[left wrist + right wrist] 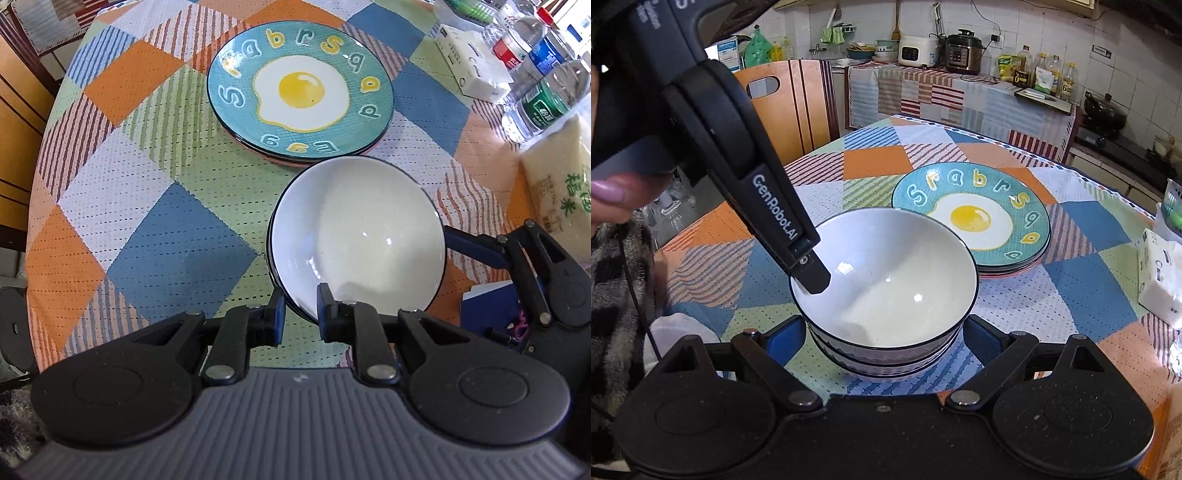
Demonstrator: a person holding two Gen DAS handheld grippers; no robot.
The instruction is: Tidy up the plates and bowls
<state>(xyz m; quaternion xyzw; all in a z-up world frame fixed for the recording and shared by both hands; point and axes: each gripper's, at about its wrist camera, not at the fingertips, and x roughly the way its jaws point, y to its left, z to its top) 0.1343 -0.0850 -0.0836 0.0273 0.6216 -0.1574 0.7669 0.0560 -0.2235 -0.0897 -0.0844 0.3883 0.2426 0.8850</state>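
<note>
A white bowl with a dark rim sits on top of other stacked bowls on the patchwork tablecloth. My left gripper is shut on the top bowl's near rim, one finger inside and one outside; its inside finger shows in the right wrist view. My right gripper is open, its blue pads on either side of the bowl stack. A stack of plates topped by a teal fried-egg plate lies just beyond the bowls.
Water bottles, a white tissue pack and a bag of rice stand at the table's right. A wooden chair is behind the table, with a kitchen counter beyond.
</note>
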